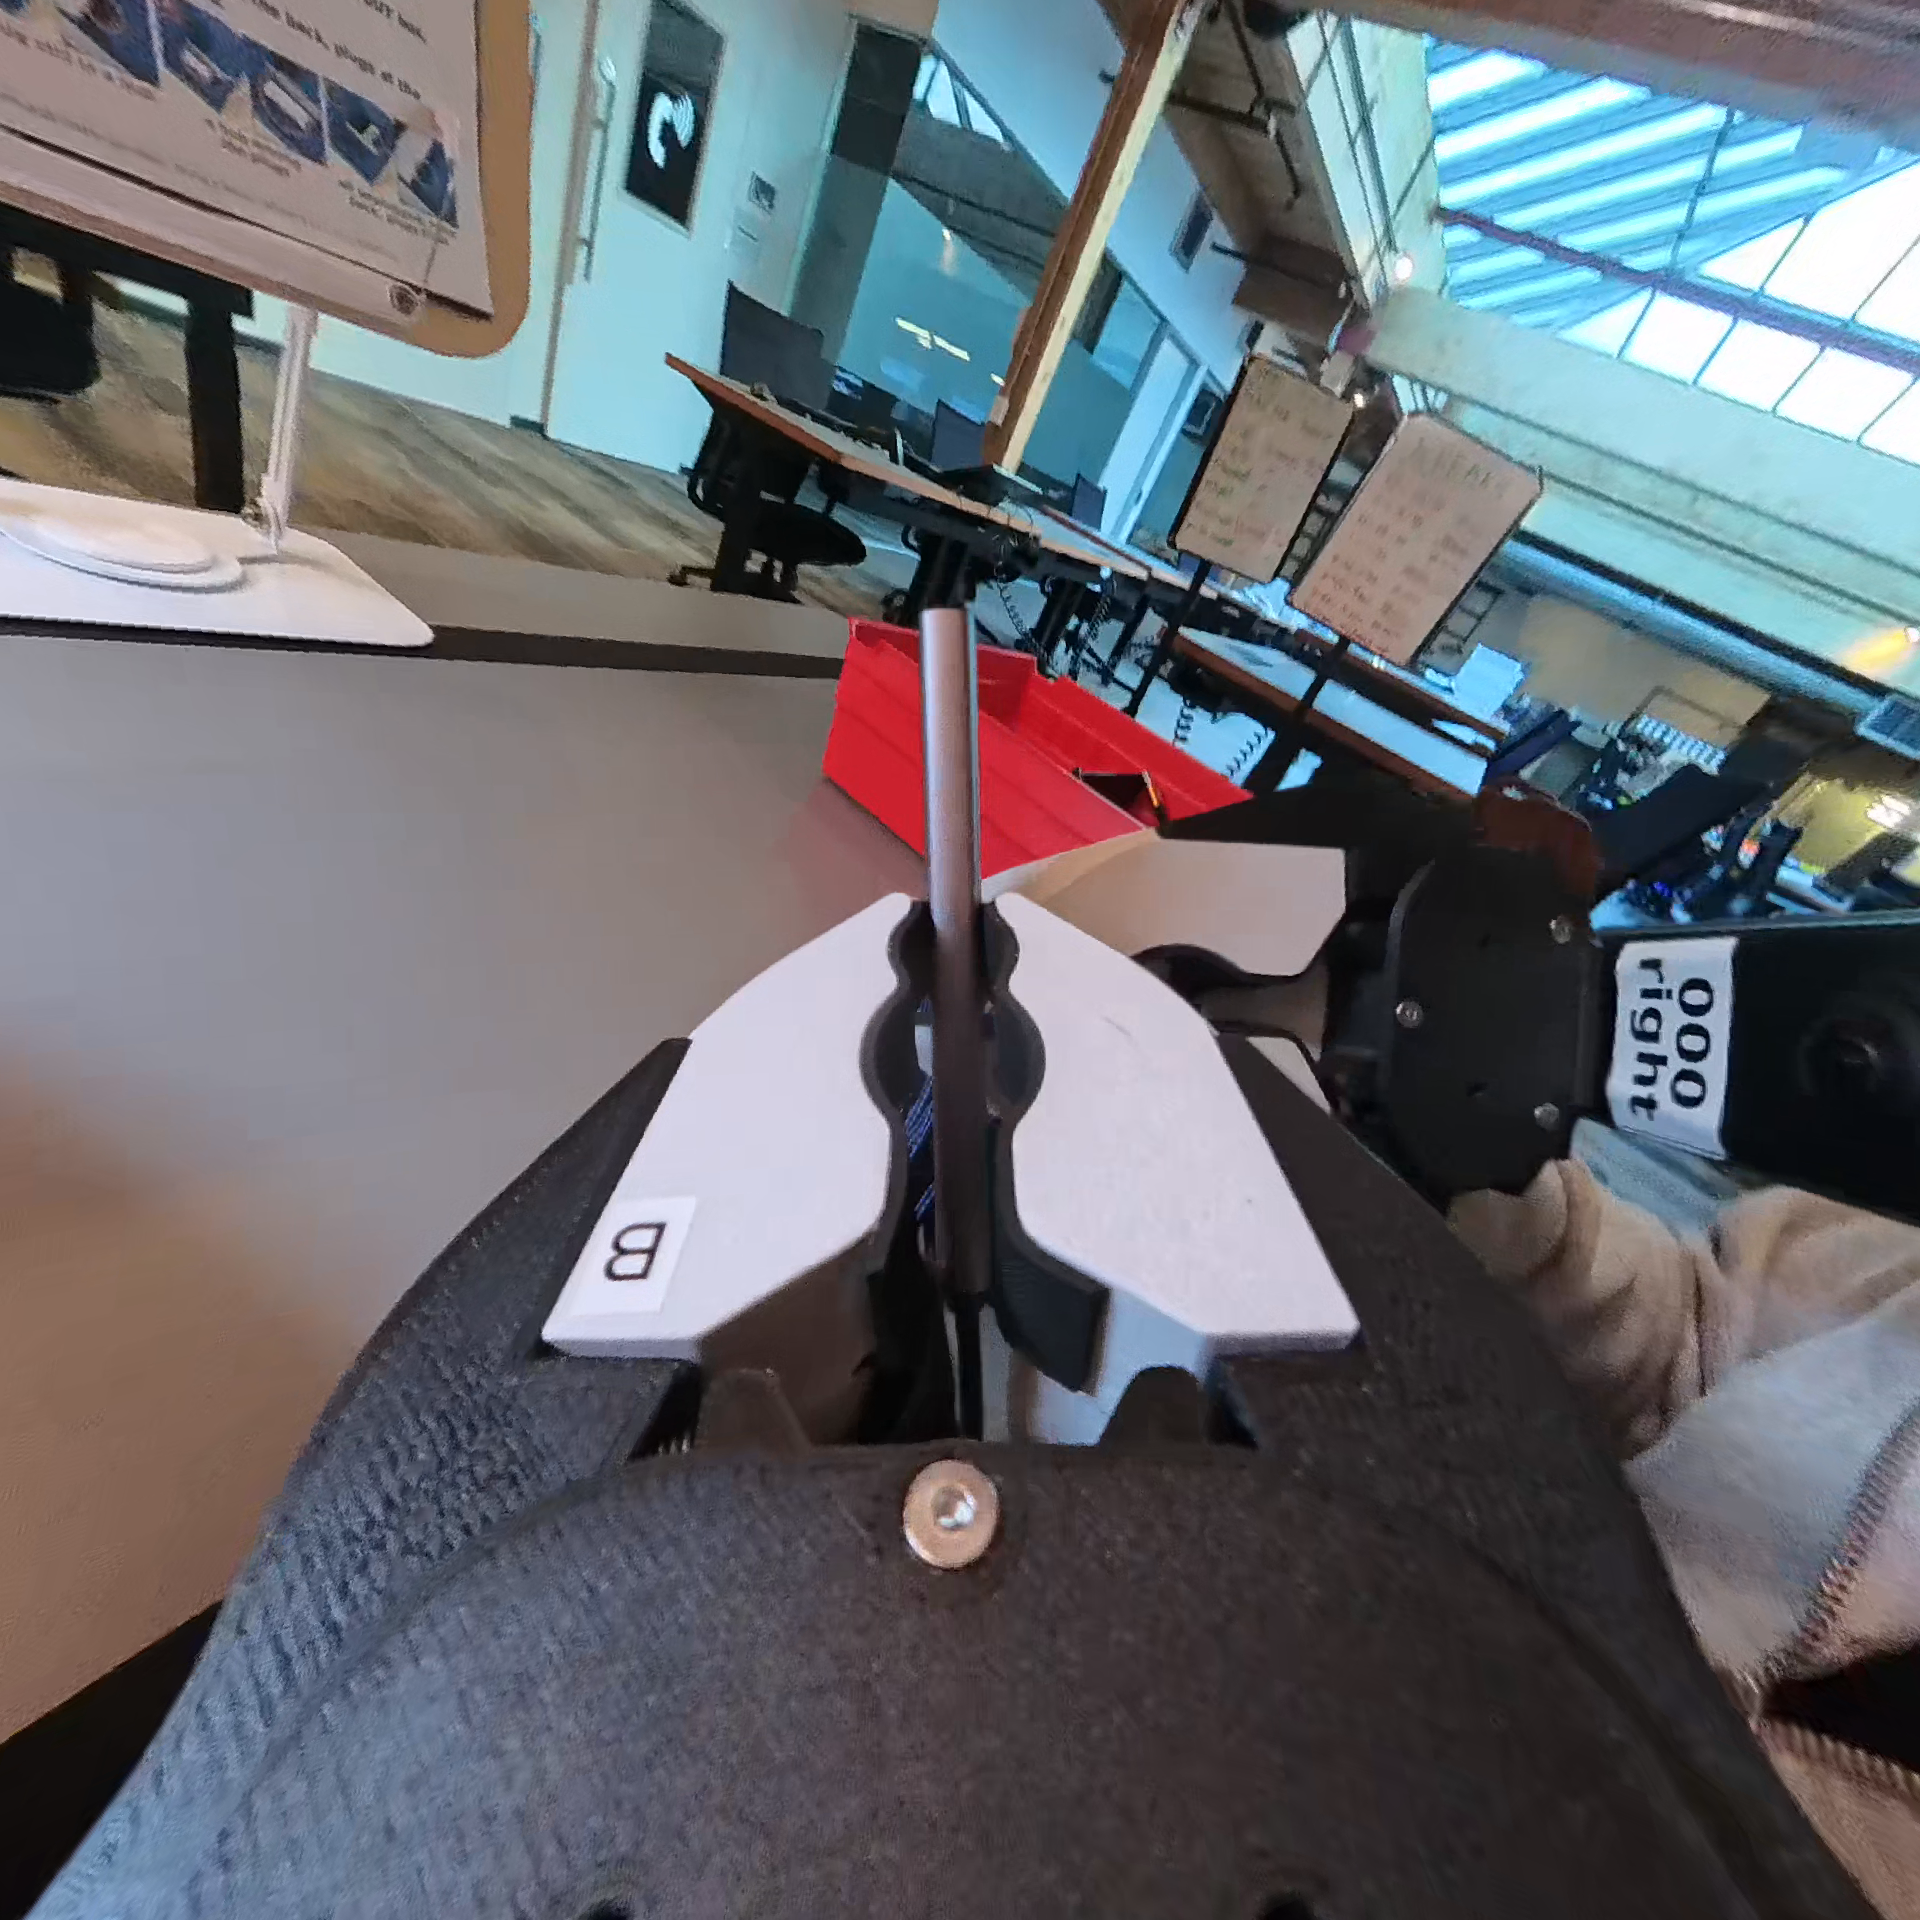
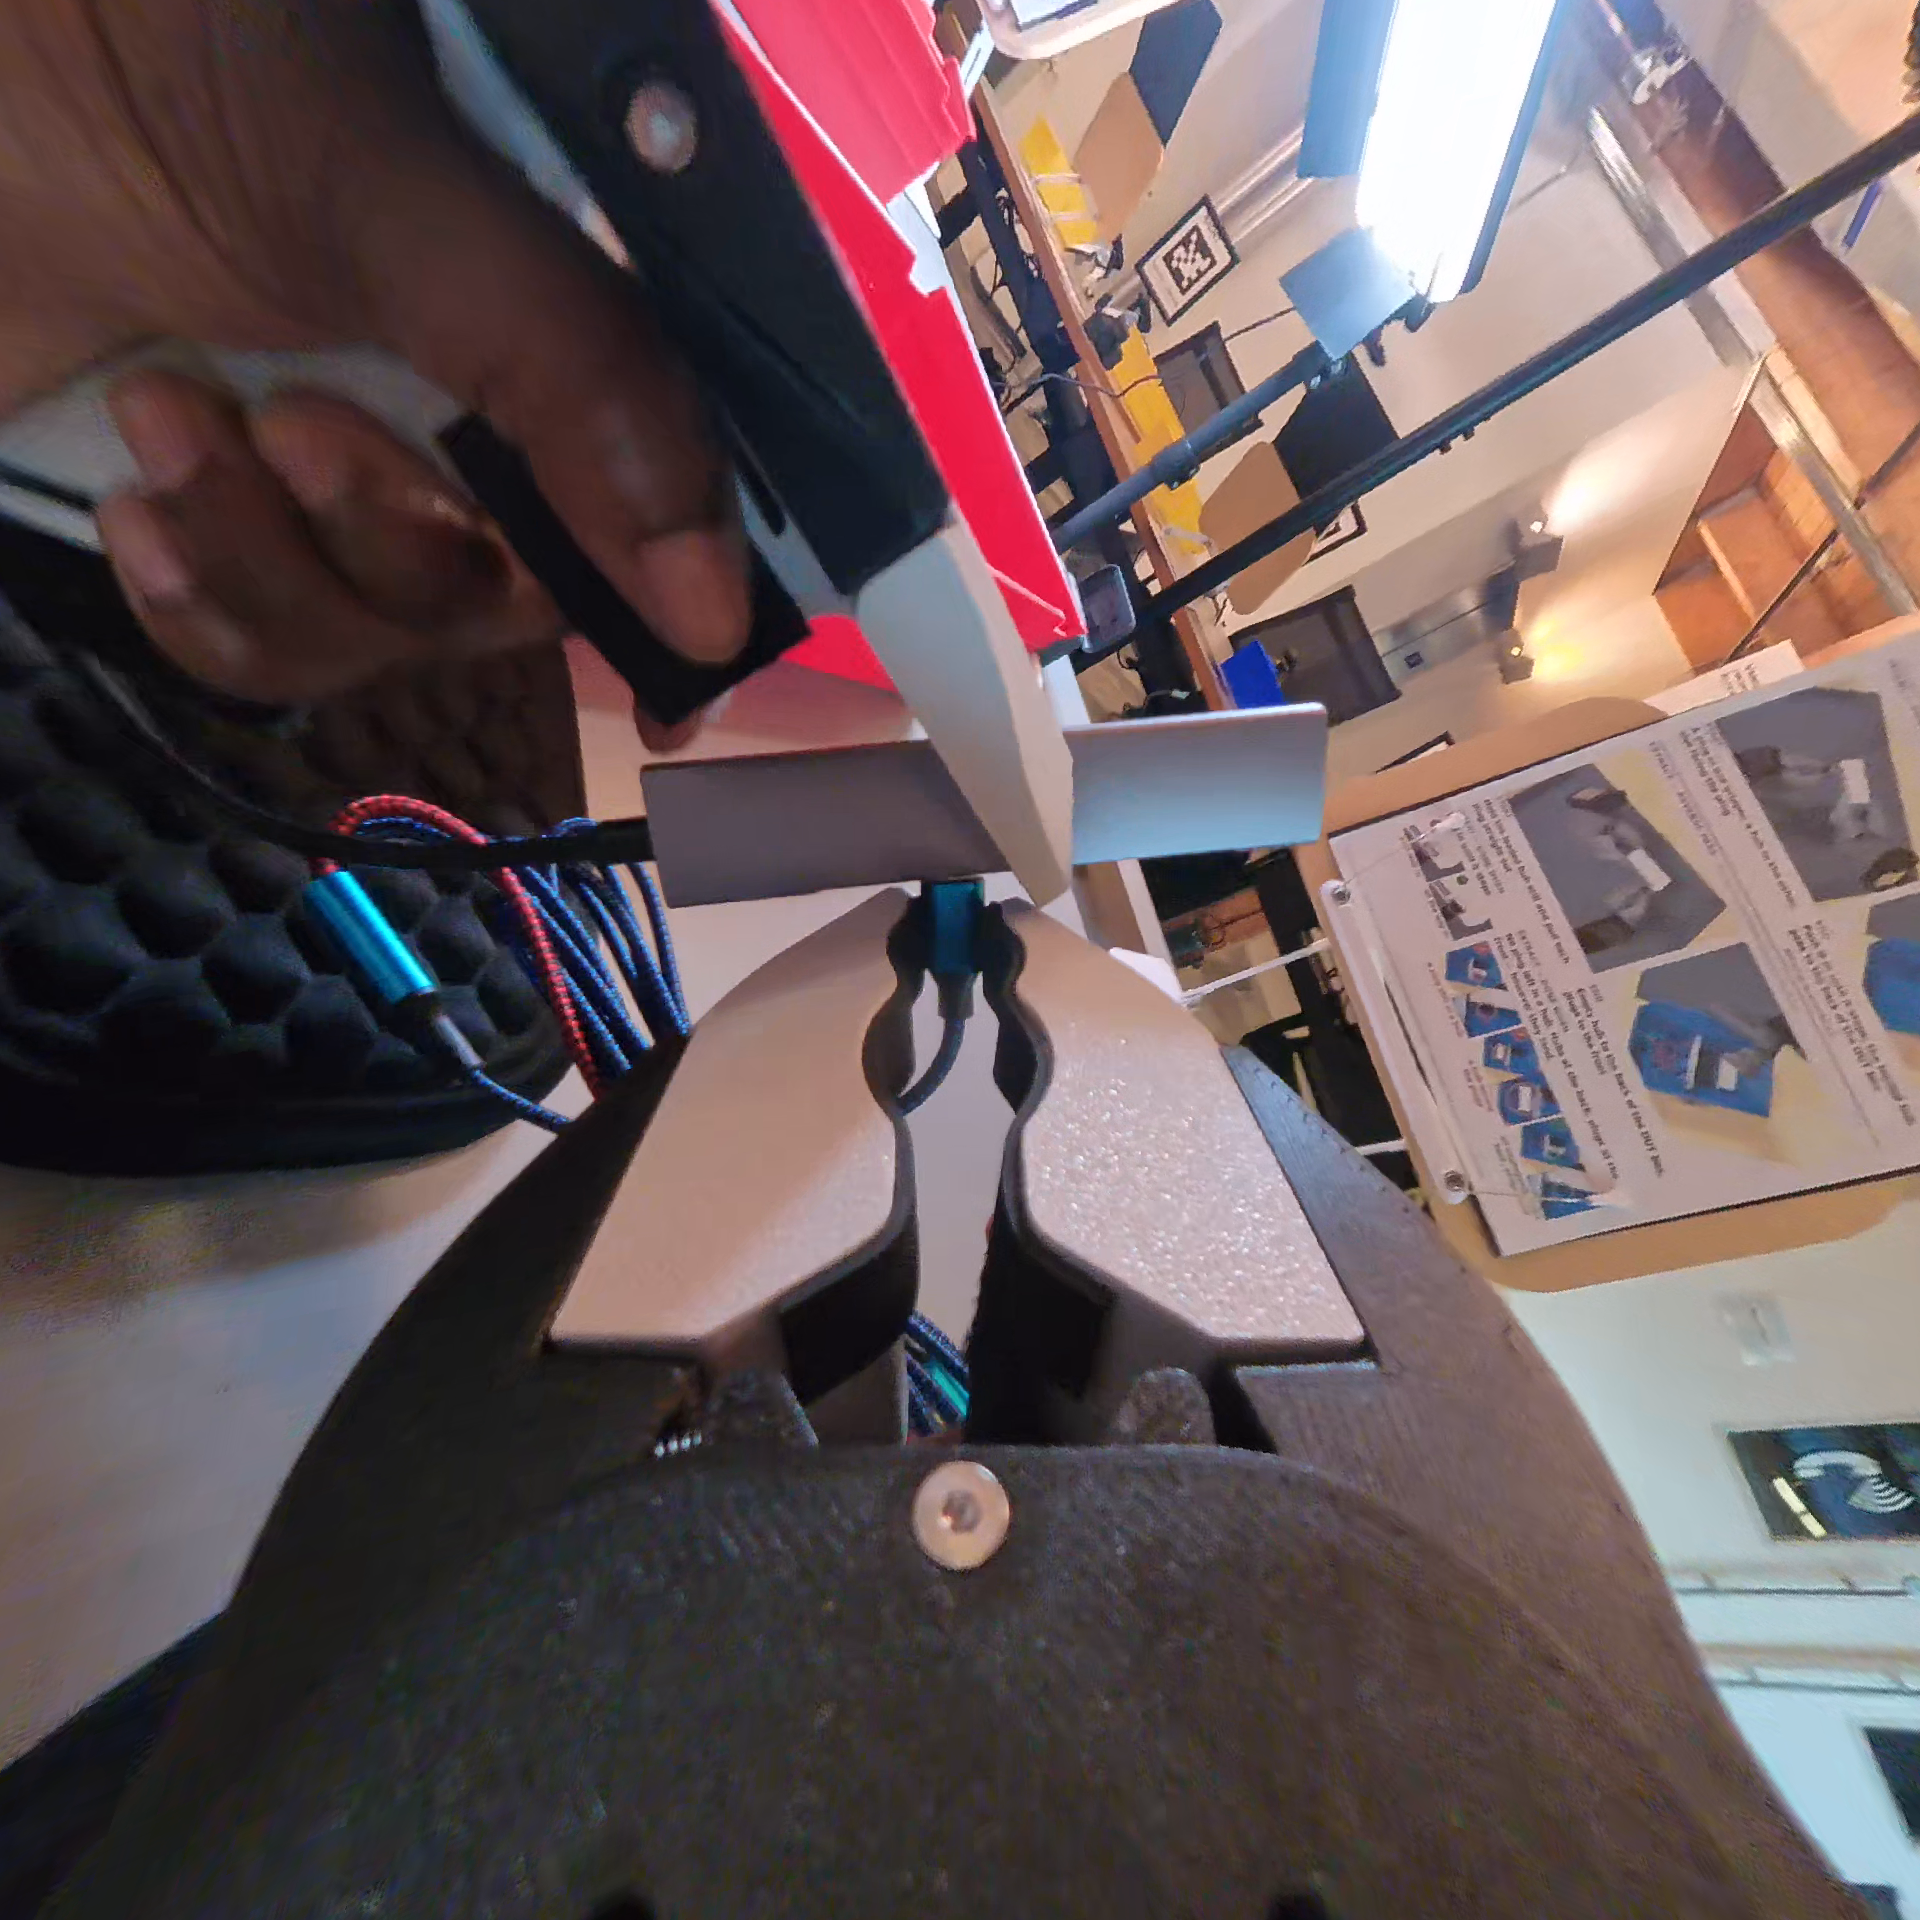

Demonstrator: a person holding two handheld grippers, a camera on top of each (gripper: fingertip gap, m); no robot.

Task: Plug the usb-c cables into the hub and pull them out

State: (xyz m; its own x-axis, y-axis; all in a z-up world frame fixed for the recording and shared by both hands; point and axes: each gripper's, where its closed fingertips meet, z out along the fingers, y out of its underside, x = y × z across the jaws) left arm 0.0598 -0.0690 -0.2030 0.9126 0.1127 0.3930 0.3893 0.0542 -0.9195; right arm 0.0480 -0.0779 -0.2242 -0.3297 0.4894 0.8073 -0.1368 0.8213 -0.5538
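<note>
- Left wrist view: my left gripper (image 1: 951, 997) is clenching the hub (image 1: 948, 790), a thin grey metal slab seen edge-on here, standing up between my fingers (image 1: 790, 1091) and lifted above the grey tabletop (image 1: 364, 831).
- I am judging the hub to be light, rigid and smooth-sided, so it could slip or twist when a plug pushes against it; holding it across its flat faces near the middle, as I am doing, looks sensible.
- A red tray (image 1: 1039, 769) is sitting behind the hub. My right gripper (image 1: 1455, 1039) is coming in from the right, with a beige sleeve (image 1: 1621, 1309) behind it.
- Right wrist view: my right gripper (image 2: 953, 935) is pinching a teal USB-C plug (image 2: 953, 925) at its hard shell, its tip touching the hub's (image 2: 831, 821) lower edge. I cannot tell whether it is seated.
- The plug shell is stiff and is the right place to grip; its braided cable (image 2: 935, 1049) is limp and would buckle if pushed.
- Only this view is showing the hub's broad face, its black lead (image 2: 499, 847), the hand (image 2: 364, 468) holding the left gripper, and spare blue and red braided cables (image 2: 582, 956) lying on a black padded case (image 2: 156, 935).
- Only the left view is showing how thin the hub is.
</note>
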